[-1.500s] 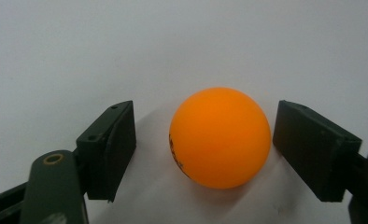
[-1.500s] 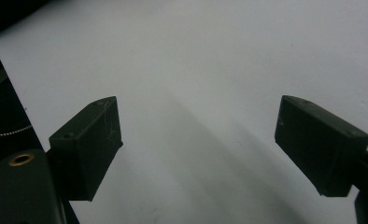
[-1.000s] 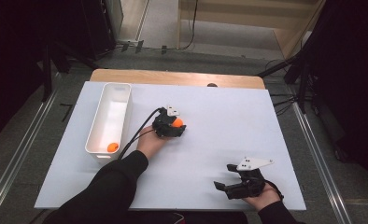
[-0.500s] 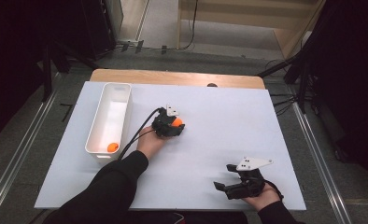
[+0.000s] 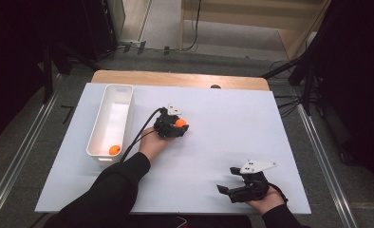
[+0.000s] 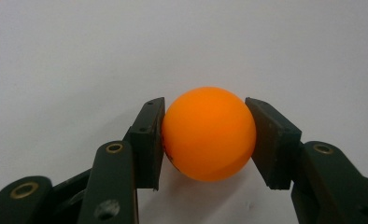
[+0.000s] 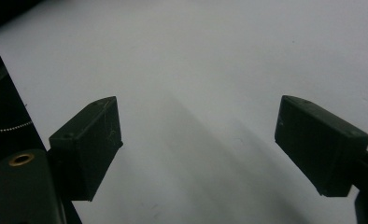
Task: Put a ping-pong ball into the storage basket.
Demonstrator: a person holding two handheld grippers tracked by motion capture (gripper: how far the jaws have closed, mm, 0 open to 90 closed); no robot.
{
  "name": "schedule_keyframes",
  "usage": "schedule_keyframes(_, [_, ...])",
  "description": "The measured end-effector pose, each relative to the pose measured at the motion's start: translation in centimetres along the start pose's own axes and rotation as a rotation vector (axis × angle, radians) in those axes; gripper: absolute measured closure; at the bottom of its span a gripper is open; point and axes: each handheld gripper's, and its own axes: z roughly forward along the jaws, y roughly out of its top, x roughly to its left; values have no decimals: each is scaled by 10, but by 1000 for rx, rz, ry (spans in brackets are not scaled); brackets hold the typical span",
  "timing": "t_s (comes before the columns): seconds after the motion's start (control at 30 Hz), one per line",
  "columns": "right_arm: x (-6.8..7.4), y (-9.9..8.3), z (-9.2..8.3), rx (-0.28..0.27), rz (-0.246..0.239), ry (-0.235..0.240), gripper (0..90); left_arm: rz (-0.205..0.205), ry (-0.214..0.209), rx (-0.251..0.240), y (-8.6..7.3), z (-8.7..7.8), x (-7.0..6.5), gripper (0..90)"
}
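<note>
Two grippers work here: near right, the right gripper (image 5: pixel 232 189) rests on the white table (image 5: pixel 223 118), jaws wide, nothing between them. Mid-table, the left gripper (image 6: pixel 205 140) clamps an orange ball (image 6: pixel 209 133) across its middle — probably light, smooth, apt to slip. Far left, the white bin (image 5: pixel 102 121) holds a second ball (image 5: pixel 114 149). No writing is legible.

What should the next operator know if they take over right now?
Left gripper: jaws shut on an orange ball, low over the white table.
Right gripper: jaws open, holding nothing, near the table's front right.
White bin stands at the left; one ball in bin already lies at its near end.
Done: one ball binned, second grasped.
Left: probably carry the held ball to the bin and release it.
</note>
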Motion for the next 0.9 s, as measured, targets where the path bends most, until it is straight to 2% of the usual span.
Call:
schedule_keyframes(0.13, [0,0,0,1,-4,1,134,4,-11,0,2,-4,-1,504])
schedule_keyframes(0.37, [0,0,0,0,-1,0,134,-12,-29,3,11,-15,-2,503])
schedule_keyframes(0.47, [0,0,0,0,-1,-1,134,-3,-33,9,13,-18,-2,503])
schedule_keyframes(0.7, [0,0,0,1,-1,1,134,-33,-62,12,20,-29,-2,503])
schedule_keyframes(0.9, [0,0,0,0,-2,1,134,-33,-63,5,24,-38,-1,503])
